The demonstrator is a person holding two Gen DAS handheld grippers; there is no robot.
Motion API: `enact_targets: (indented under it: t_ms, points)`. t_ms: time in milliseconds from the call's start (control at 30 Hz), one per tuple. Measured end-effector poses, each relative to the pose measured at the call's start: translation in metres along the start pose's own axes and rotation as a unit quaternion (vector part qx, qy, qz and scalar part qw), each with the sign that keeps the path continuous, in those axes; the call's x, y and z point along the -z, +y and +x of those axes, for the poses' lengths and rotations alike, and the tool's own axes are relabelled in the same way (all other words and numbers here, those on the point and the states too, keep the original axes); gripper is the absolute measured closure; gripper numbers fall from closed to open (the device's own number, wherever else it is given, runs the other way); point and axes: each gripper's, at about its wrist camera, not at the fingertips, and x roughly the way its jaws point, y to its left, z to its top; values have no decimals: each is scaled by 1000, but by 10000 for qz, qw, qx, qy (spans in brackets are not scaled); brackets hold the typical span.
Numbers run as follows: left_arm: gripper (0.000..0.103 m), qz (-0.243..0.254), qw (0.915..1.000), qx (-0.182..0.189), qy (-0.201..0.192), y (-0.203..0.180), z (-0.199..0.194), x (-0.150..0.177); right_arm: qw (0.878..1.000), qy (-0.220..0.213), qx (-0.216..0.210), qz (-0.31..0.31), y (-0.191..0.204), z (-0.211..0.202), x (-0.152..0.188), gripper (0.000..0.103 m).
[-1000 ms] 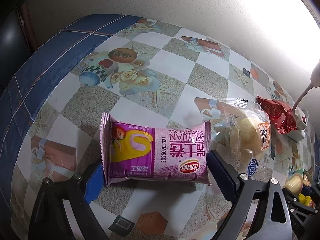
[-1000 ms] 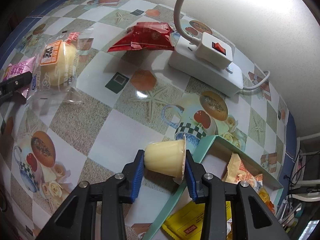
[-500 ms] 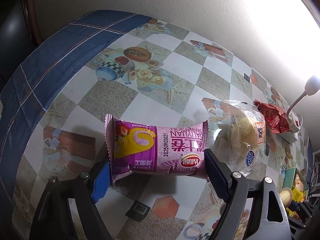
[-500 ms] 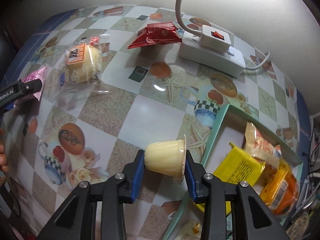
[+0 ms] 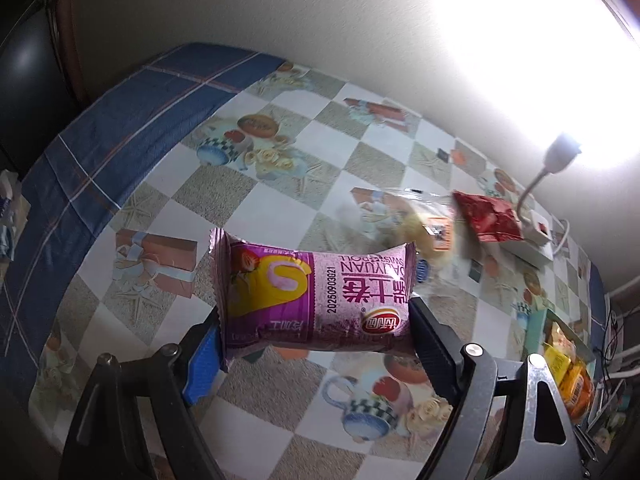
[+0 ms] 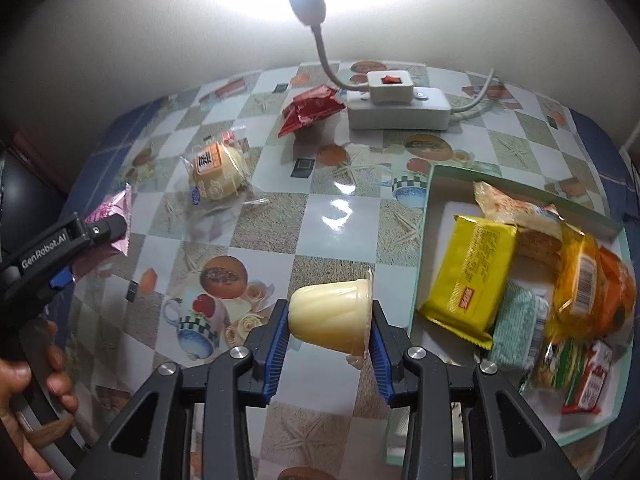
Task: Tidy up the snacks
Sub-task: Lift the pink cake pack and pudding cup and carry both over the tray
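Both grippers had come up off the table w/ their loads since the earlier frames; the pink Swiss roll pack [image 5: 316, 300], flat on the checkered tablecloth [image 5: 248, 208] a sec ago, now hung clear above it. L gripper [image 5: 316, 332] had its jaws clamped on the pack's two ends, having just closed in a bit on it. In the R wrist view the same pack [image 6: 114, 226] showed at far left, gripped by the L gripper [image 6: 86, 248], w/ a hand [image 6: 36, 384] on the handle below.

R gripper [image 6: 330, 326] was squeezed tight on a pale yellow pudding cup [image 6: 330, 322], cup on its side, lid facing right, just left of the green tray [image 6: 520, 194]. Tray held several snack packs, incl. a yellow one [image 6: 466, 272]. Bagged bun [image 6: 216, 172] and red packet [image 6: 310, 108] lay on the cloth, apart from each other; the red packet sat just beside the white power strip [image 6: 398, 110], which carried a lit gooseneck lamp [image 6: 306, 0].
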Motion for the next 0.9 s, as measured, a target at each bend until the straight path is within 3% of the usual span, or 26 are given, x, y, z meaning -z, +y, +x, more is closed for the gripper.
enact_targets:
  t_ms: [233, 500, 900]
  points:
    - [18, 187, 9992, 45, -364, -16, -40, 15, 9986, -373, -46, 373, -17, -31, 14, 63]
    - [18, 222, 9968, 397, -655, -35, -68, 19, 9960, -673, -33, 588, -44, -60, 21, 63]
    - [18, 336, 9947, 398, -889, -61, -88, 28, 9899, -808, -109, 1157, -98, -72, 24, 63]
